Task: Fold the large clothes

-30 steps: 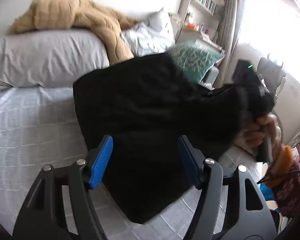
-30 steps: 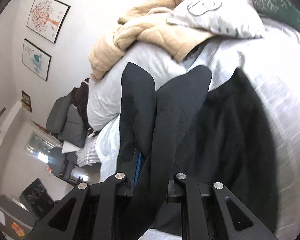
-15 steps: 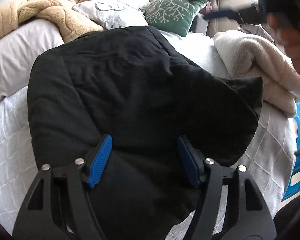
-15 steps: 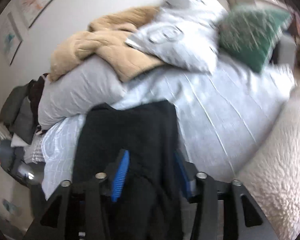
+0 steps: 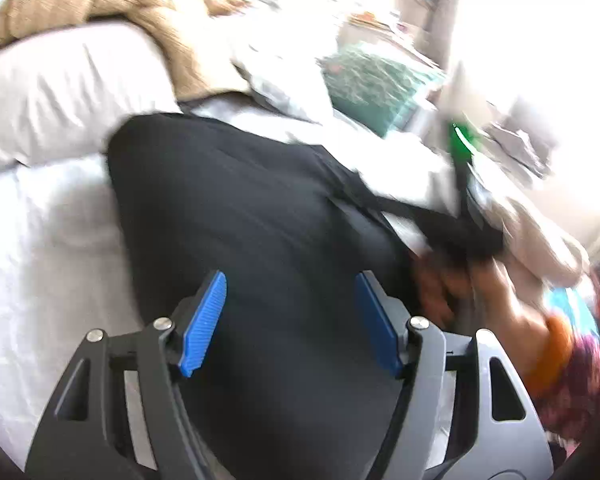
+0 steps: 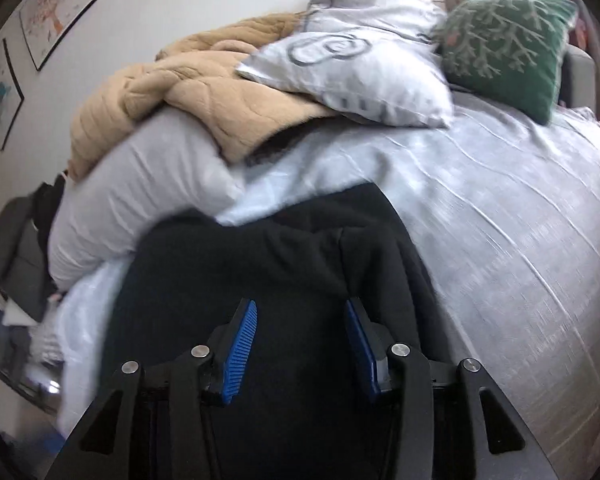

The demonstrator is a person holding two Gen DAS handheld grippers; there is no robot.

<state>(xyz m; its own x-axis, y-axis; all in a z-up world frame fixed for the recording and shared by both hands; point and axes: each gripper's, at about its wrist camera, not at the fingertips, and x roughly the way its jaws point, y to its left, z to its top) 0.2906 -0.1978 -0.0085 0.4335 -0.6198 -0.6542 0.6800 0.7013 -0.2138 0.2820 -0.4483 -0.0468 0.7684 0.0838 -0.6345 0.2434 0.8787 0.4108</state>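
On the bed (image 6: 520,240), a black garment (image 5: 240,216) is lying half-folded.
Soft and limp, it is inviting an edge grip; the left gripper (image 5: 290,316) and right gripper (image 6: 300,340) are hovering agape.

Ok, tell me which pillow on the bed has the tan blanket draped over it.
The long plain grey pillow, on the left by the wall: the tan blanket lies over it. The cloud-print pillow rests on top of the blanket, and the green pillow sits clear of it.
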